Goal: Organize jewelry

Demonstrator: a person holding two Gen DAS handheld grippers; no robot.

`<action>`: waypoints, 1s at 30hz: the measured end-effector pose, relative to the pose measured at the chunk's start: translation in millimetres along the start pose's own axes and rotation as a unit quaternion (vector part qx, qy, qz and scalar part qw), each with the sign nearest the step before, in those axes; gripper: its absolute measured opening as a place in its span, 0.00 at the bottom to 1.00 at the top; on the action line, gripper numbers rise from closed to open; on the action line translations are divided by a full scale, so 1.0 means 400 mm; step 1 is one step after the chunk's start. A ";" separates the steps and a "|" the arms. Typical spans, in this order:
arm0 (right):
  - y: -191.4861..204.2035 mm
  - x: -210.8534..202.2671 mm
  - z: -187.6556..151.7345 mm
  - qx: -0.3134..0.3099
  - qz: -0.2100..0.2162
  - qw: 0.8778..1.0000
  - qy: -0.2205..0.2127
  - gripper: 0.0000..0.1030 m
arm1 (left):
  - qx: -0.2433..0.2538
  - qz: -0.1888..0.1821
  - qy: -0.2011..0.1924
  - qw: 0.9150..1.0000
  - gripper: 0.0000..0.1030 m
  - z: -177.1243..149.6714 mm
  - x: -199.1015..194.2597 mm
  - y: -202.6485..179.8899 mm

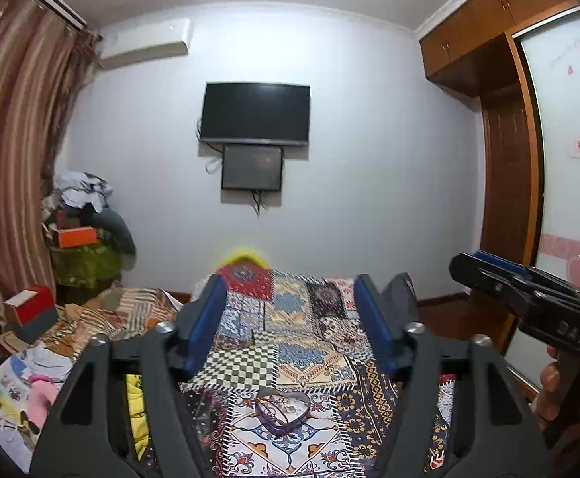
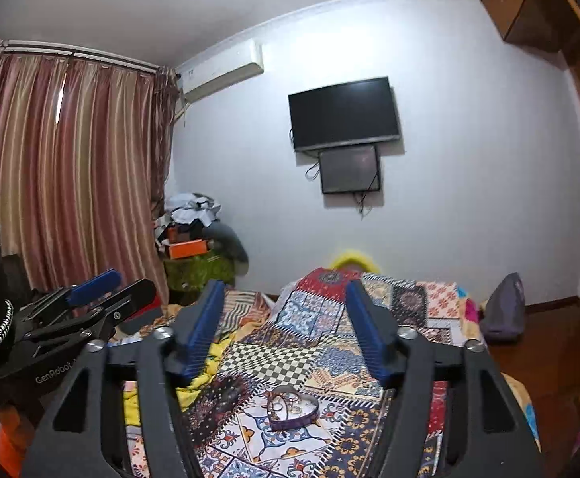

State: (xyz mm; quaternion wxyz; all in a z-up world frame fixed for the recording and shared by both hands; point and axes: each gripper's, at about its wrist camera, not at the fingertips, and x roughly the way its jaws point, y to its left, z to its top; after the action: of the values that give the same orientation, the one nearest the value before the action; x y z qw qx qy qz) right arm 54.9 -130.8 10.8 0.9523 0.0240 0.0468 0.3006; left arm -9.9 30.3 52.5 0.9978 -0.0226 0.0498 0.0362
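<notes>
while both grippers gape, a purple heart-shaped tin (image 2: pixel 292 408) rests on patchwork fabric (image 2: pixel 286 358).

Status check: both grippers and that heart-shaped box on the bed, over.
Left gripper open, empty. Right gripper open, empty, raised over patchwork bedspread. Purple heart-shaped jewelry box open, trinkets inside, untouched. Nothing blocking.

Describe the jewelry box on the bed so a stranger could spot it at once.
Start at the bed below the wall-mounted TV, covered by a busy patchwork quilt. At the near end, on a pale floral patch, sits the heart-shaped box, open-topped with jewelry inside. Its purple wall and heart outline set it apart from the flat printed fabric around it.
</notes>
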 end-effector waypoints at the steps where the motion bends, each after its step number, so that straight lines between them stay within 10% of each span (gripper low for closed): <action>1: 0.004 -0.005 -0.001 -0.002 -0.006 1.000 -0.003 0.72 | 0.002 0.005 -0.002 1.000 0.67 0.000 -0.010 -0.003; 7: 0.001 -0.009 -0.009 0.009 -0.034 0.999 -0.018 0.99 | -0.004 0.020 -0.011 1.000 0.92 -0.007 -0.056 -0.003; 30: -0.011 -0.037 -0.037 0.014 -0.036 0.999 0.003 1.00 | -0.002 0.038 -0.008 0.999 0.99 -0.029 -0.065 -0.015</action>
State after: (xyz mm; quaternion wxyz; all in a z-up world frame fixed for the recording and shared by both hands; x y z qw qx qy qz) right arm 43.8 -142.8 -3.1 0.9618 0.0347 0.0543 0.2659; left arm -36.6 21.9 43.7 0.9961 -0.0227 0.0428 0.0739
